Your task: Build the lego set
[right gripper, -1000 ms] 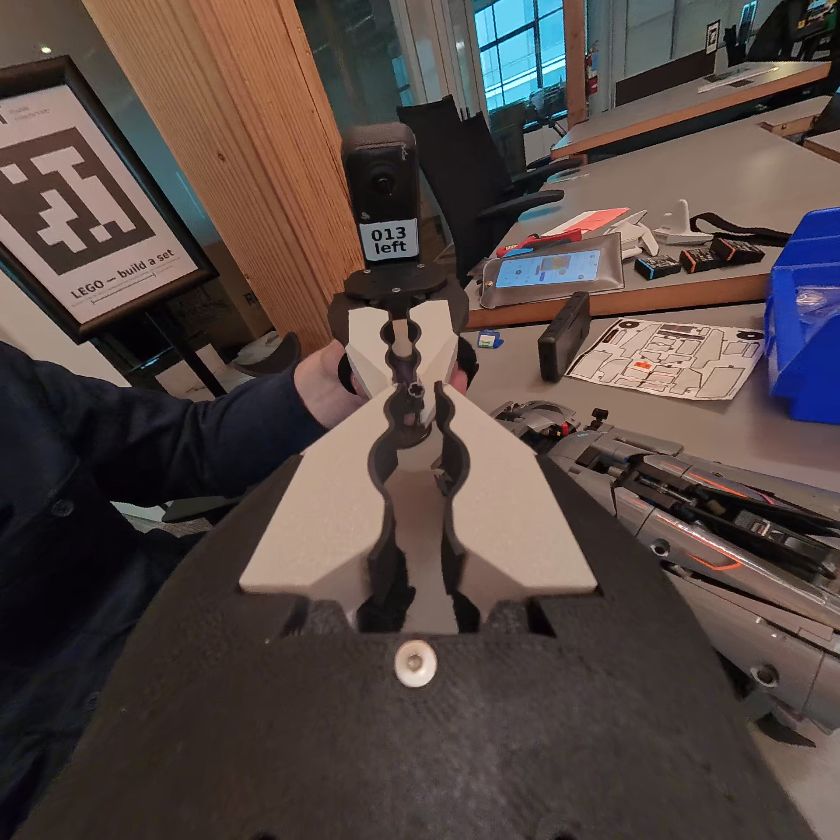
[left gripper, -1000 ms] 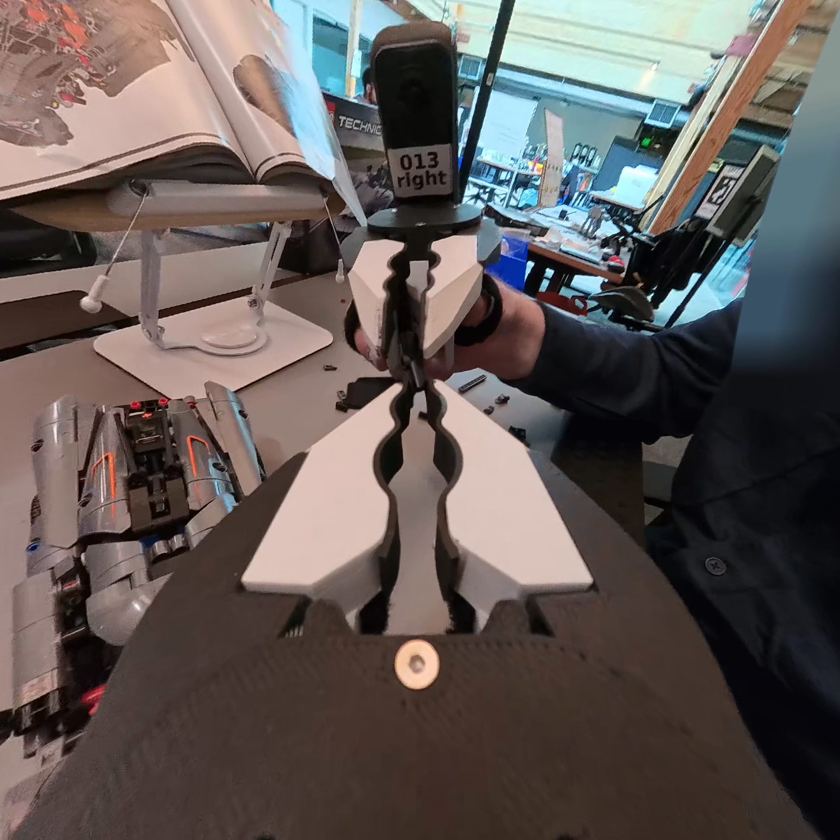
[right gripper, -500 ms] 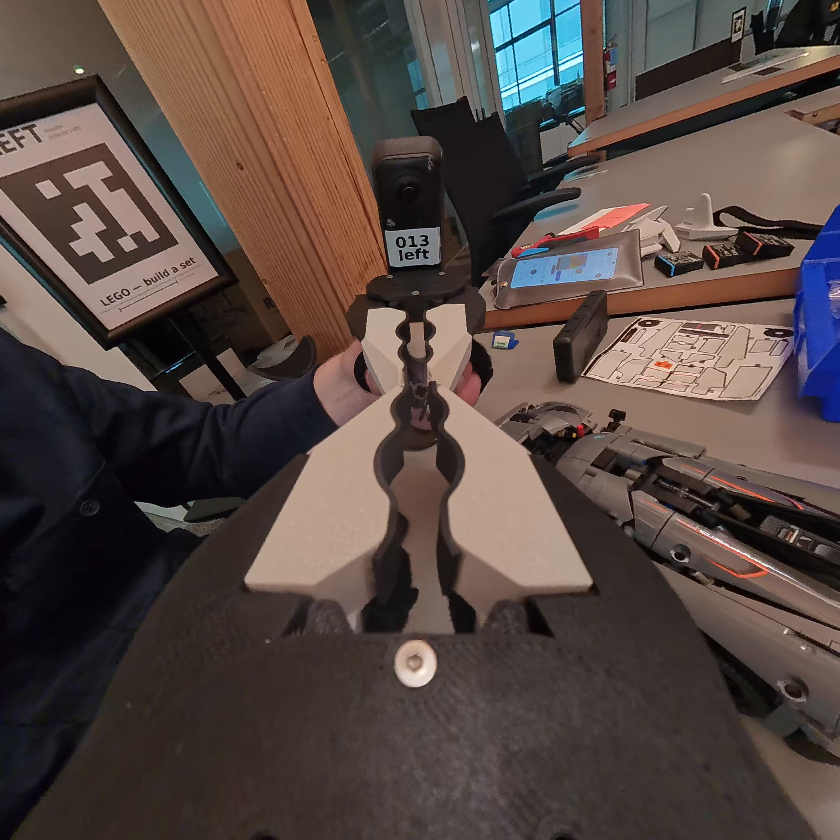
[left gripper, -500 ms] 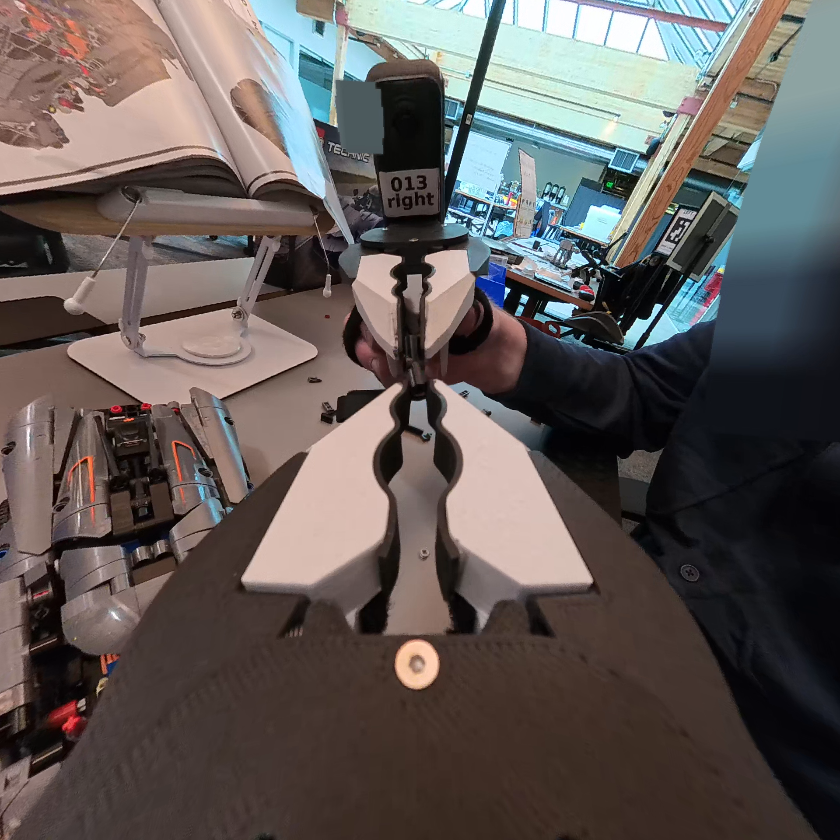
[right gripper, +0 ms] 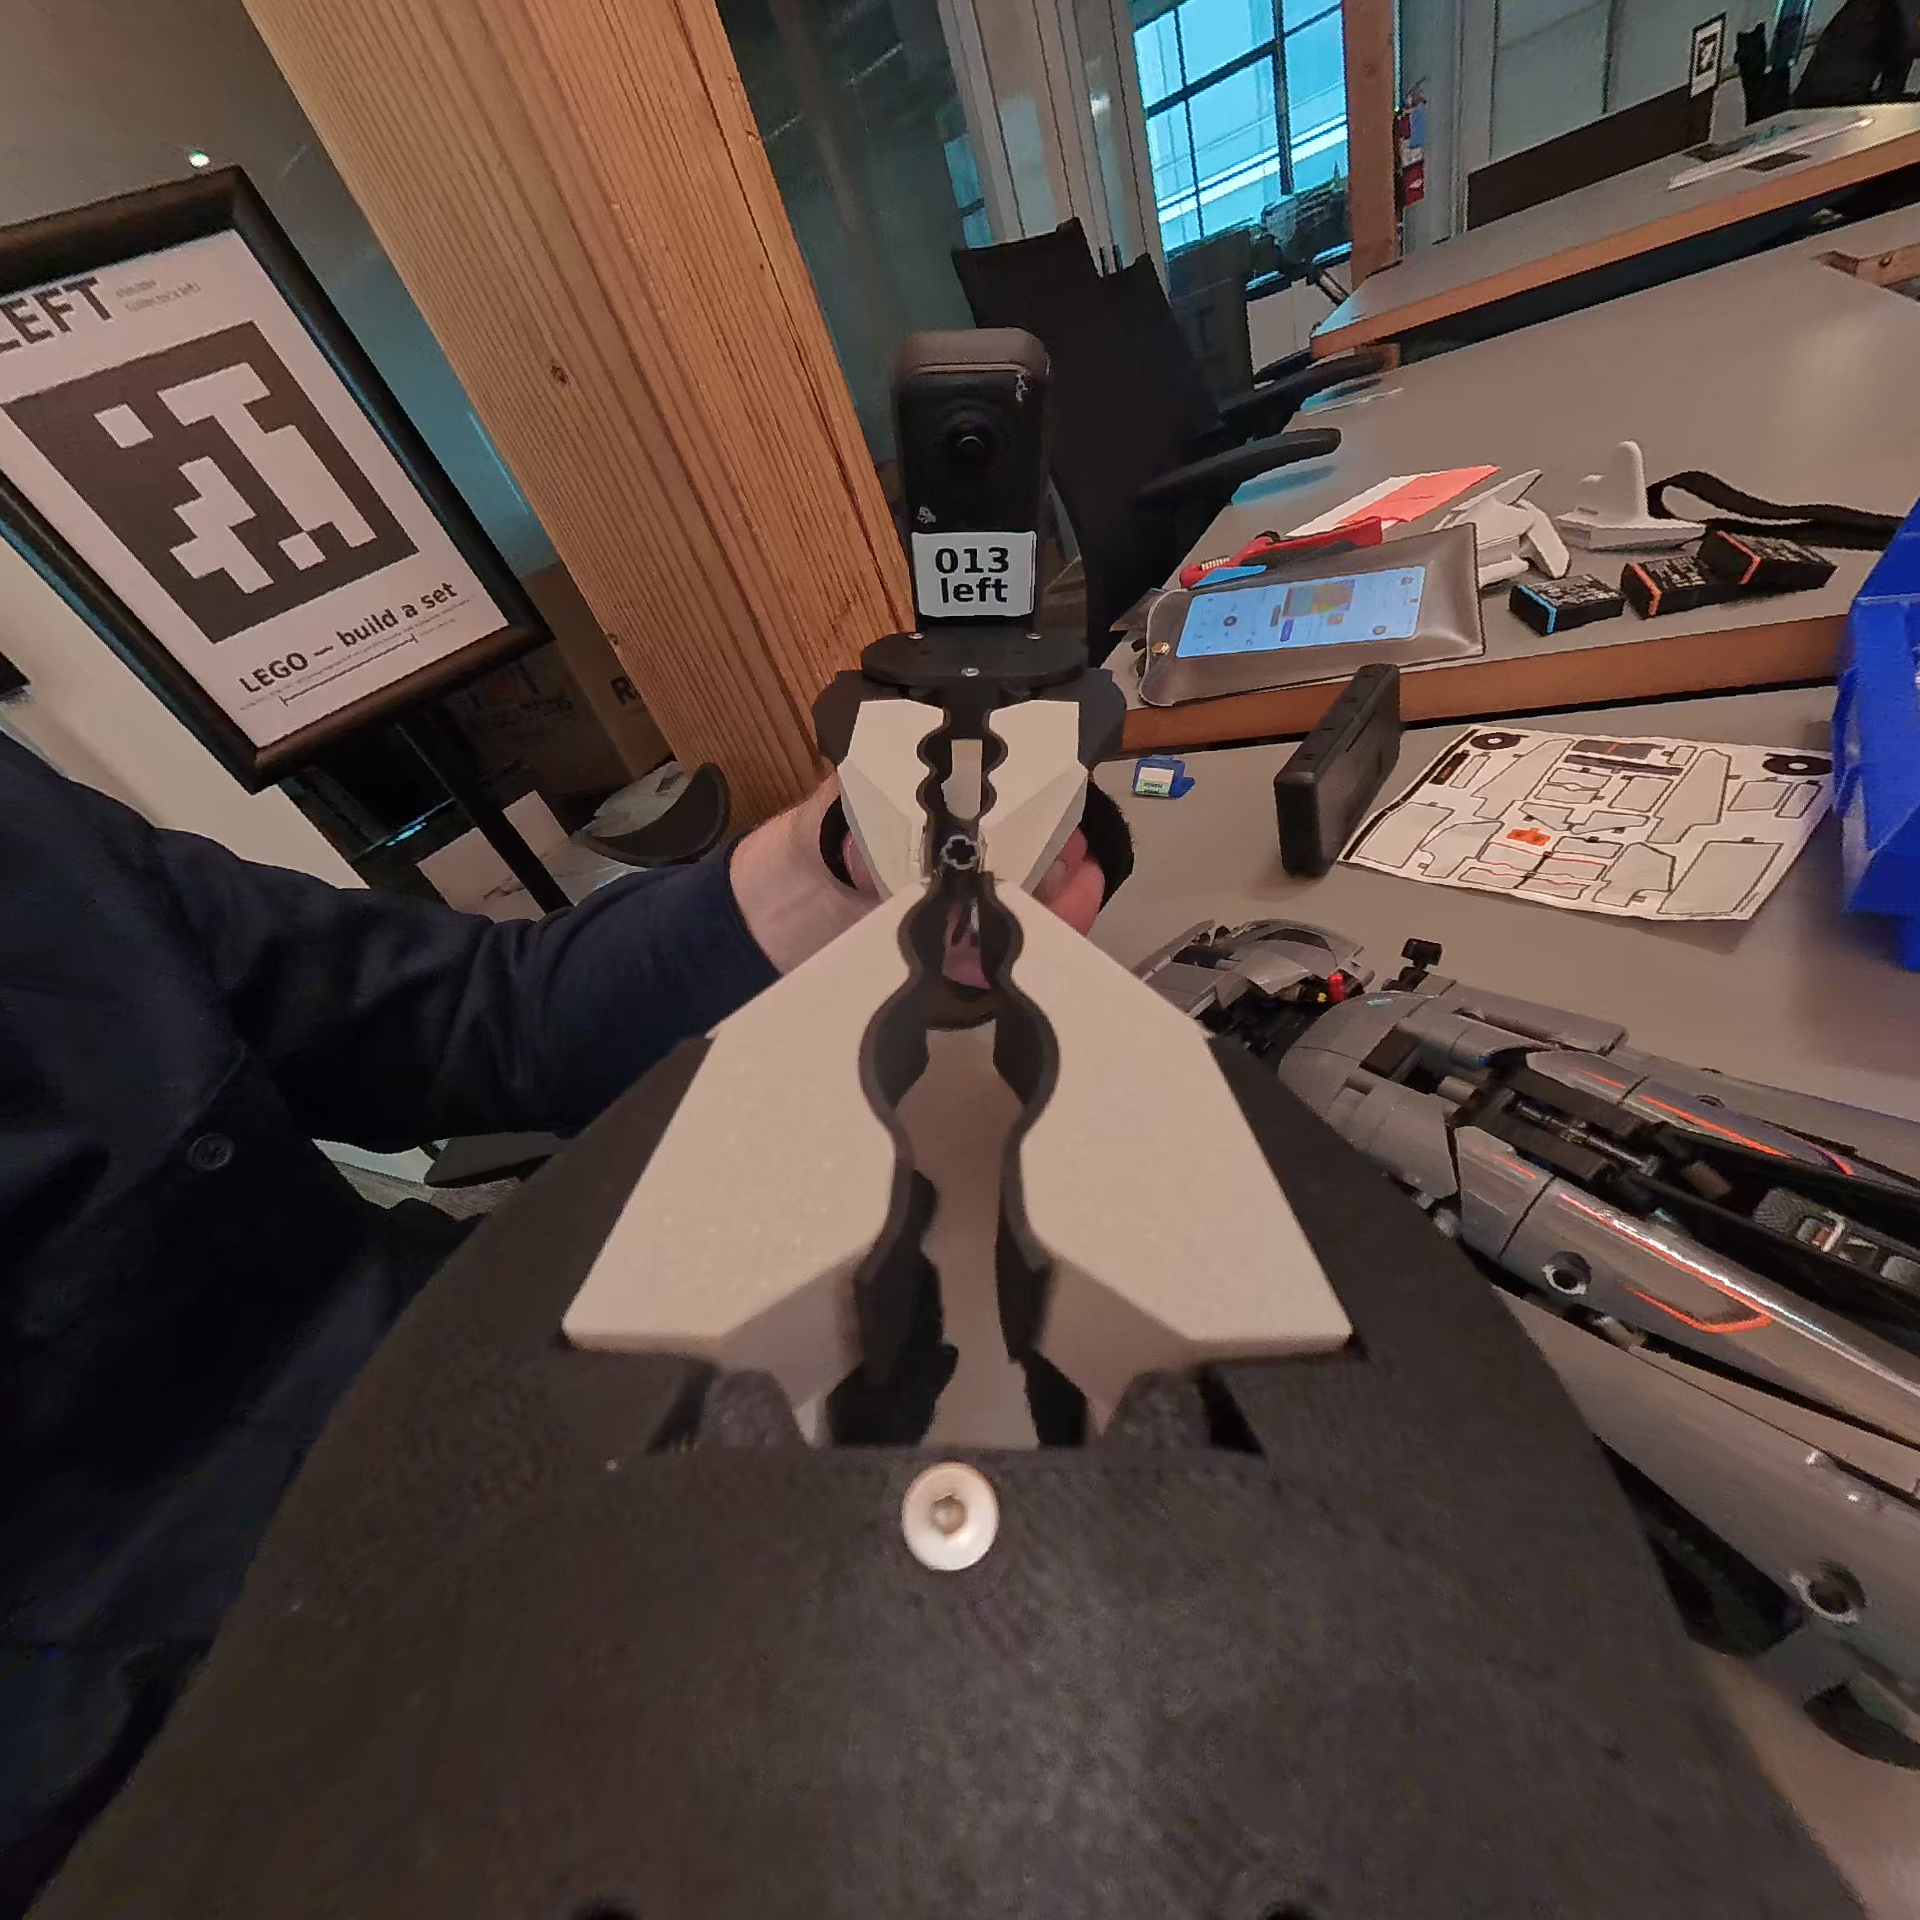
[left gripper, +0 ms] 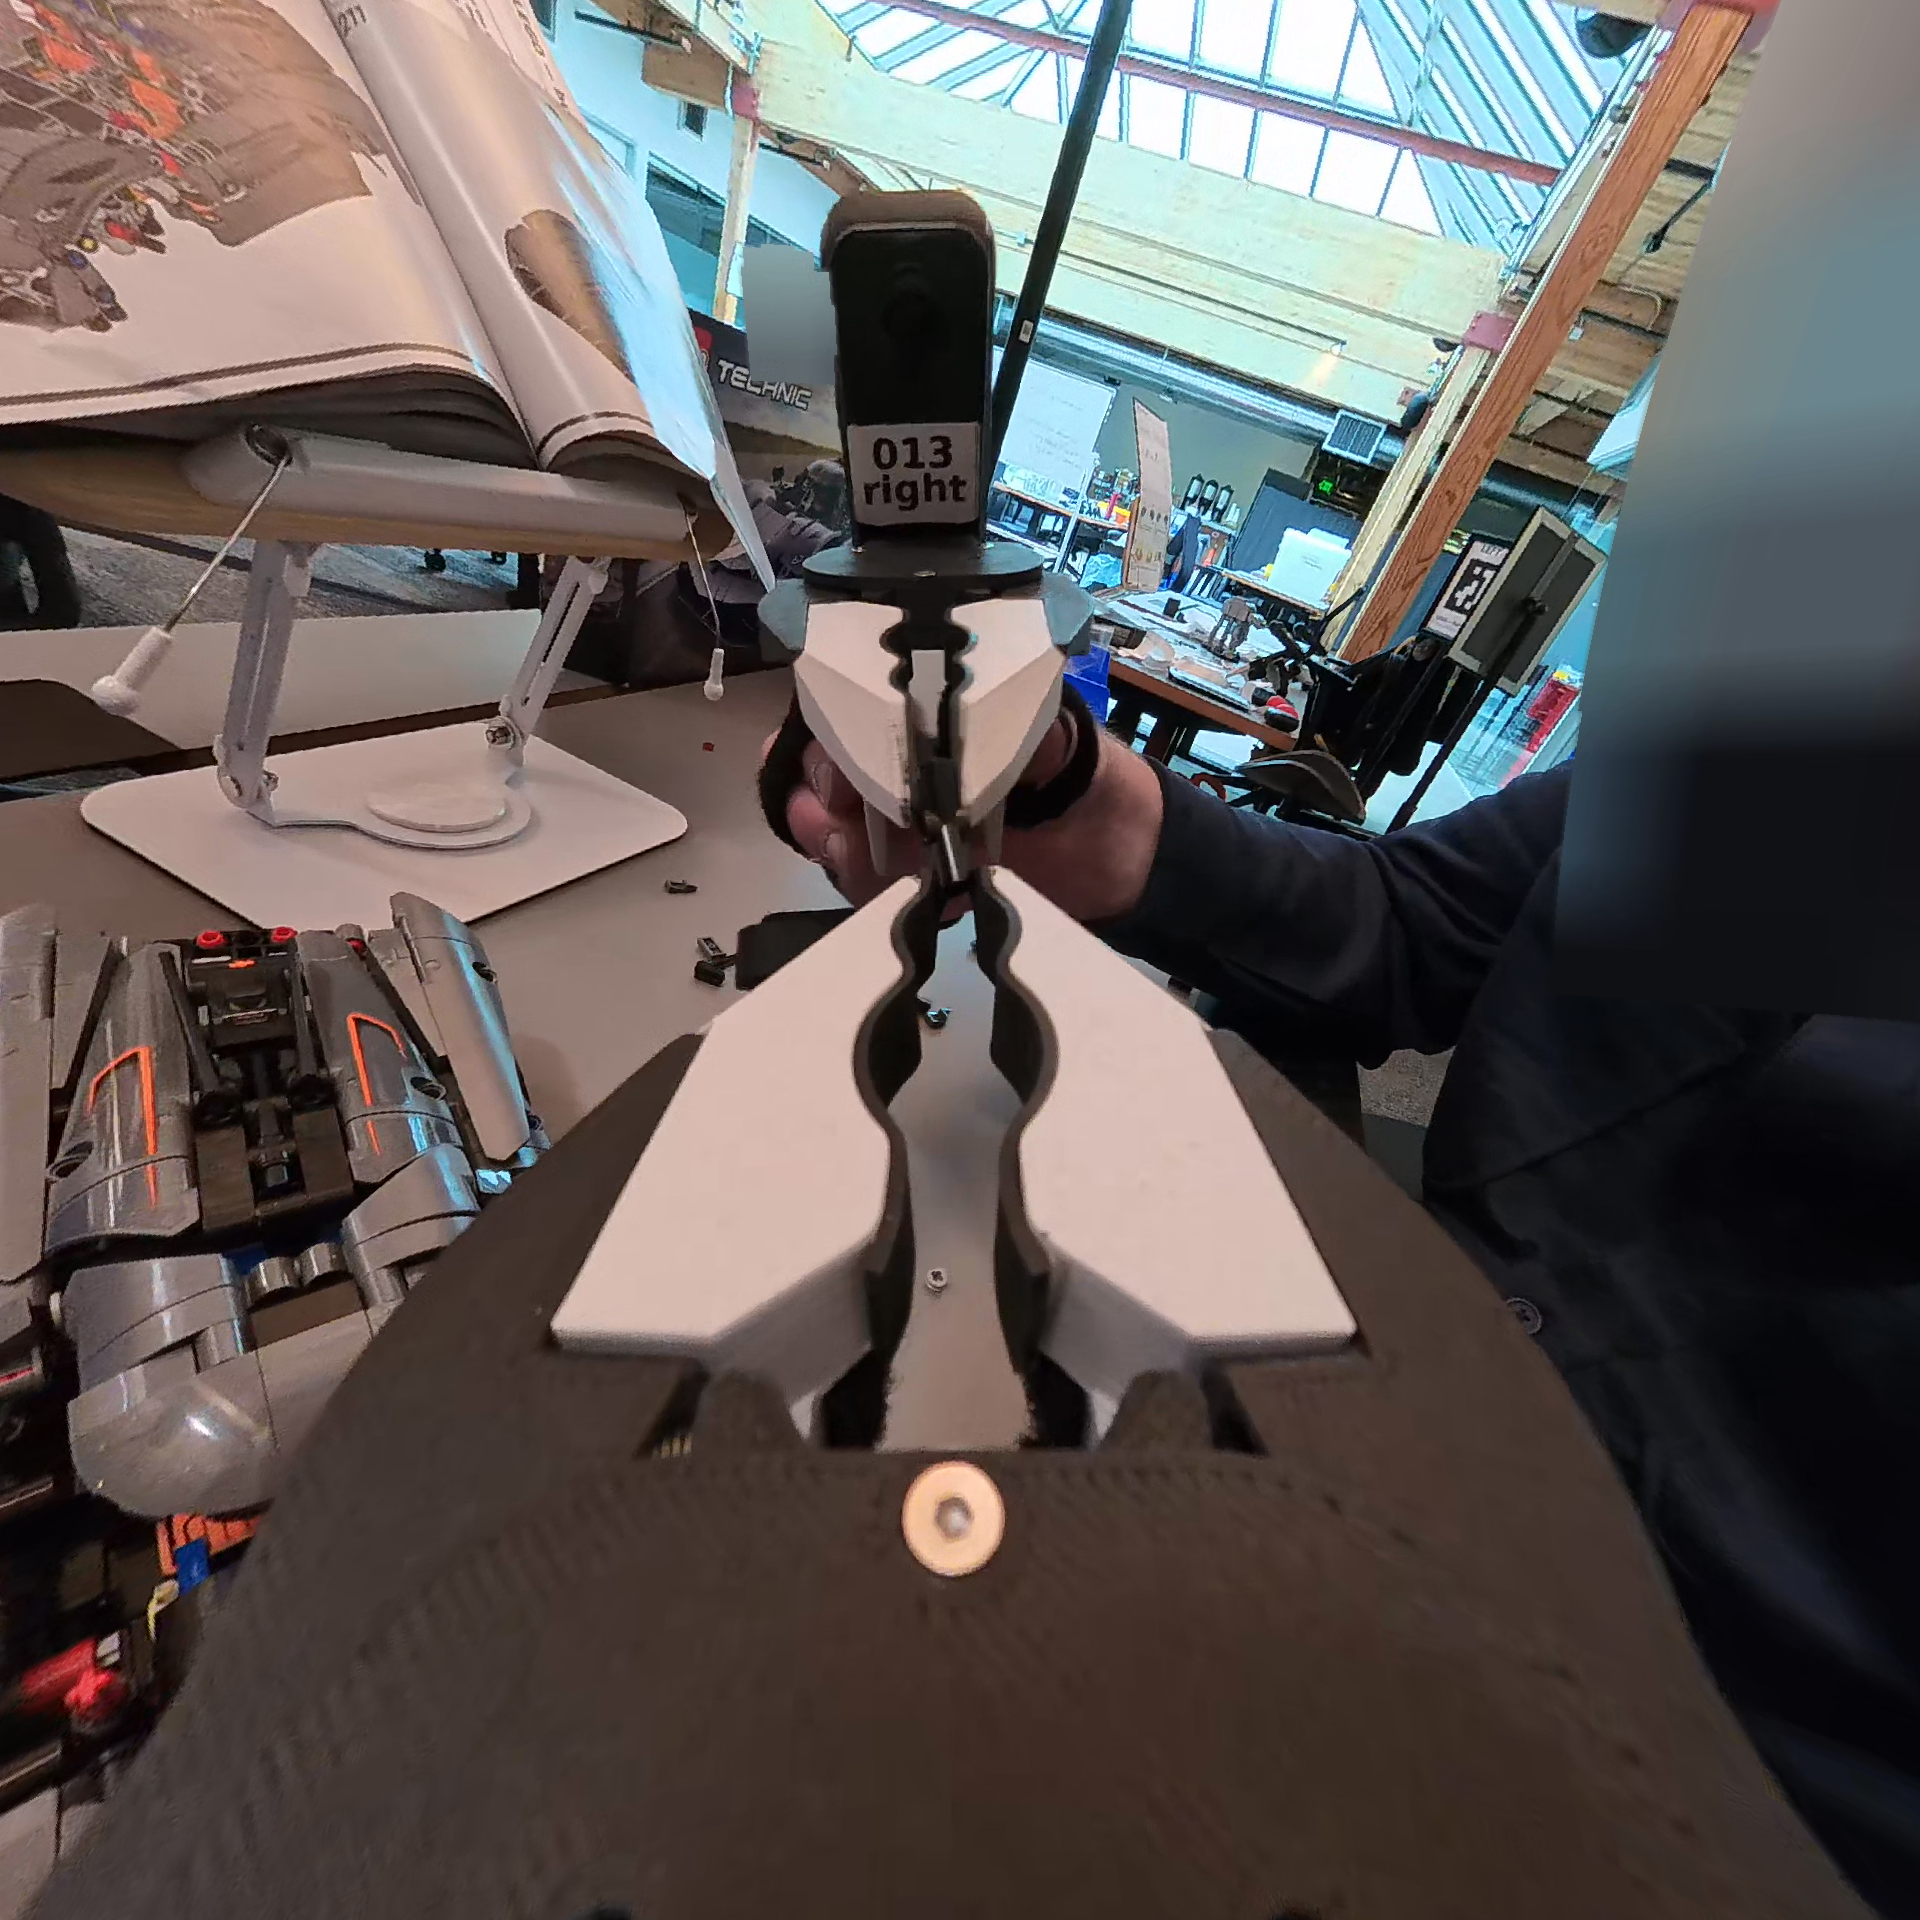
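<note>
Above a grey table (left gripper: 582, 966), left gripper (left gripper: 948, 891) and right gripper (right gripper: 961, 894) pinch one small, light, stiff pin (right gripper: 958, 852) at its ends.

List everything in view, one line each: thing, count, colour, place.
Lego model: one, grey with orange stripes, on table.
Instruction book: one, open, on white stand.
Loose small parts: a few, dark, on table.
Sticker sheet: one, white, on table.
Blue bin: one, right edge.
Framed sign: one, black-and-white, beside wooden pillar.
Small dark piece: one, between the tips.
Left gripper, right gripper: white fingers, tip to tip.
</note>
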The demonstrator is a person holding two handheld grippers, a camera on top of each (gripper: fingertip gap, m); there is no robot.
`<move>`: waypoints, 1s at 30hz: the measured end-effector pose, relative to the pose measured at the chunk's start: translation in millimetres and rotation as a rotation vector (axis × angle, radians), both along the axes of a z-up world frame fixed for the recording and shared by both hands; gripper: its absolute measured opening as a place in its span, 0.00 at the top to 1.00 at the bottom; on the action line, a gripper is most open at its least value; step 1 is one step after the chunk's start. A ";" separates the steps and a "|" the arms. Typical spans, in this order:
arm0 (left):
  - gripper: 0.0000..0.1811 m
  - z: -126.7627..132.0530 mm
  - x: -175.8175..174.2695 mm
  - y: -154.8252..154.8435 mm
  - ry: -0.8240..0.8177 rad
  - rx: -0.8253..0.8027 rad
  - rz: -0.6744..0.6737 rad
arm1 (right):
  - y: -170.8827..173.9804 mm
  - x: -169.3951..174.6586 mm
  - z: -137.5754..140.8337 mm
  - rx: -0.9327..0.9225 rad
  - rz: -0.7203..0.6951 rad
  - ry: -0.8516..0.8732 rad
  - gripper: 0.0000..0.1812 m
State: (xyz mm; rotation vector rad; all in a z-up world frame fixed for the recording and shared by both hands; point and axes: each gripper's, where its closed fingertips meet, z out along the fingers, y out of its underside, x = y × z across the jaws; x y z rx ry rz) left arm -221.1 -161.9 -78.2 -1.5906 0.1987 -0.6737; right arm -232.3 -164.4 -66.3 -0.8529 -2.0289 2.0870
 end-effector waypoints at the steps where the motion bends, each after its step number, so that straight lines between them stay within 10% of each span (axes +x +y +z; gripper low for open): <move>1: 0.98 -0.2 0.0 0.0 -0.003 -0.003 -0.002 | -0.1 -0.1 -0.1 0.005 -0.003 0.004 0.98; 30: 0.98 -12.0 9.4 -0.5 -0.031 -0.063 -0.088 | -6.1 3.0 -4.8 -0.017 0.050 -0.026 0.90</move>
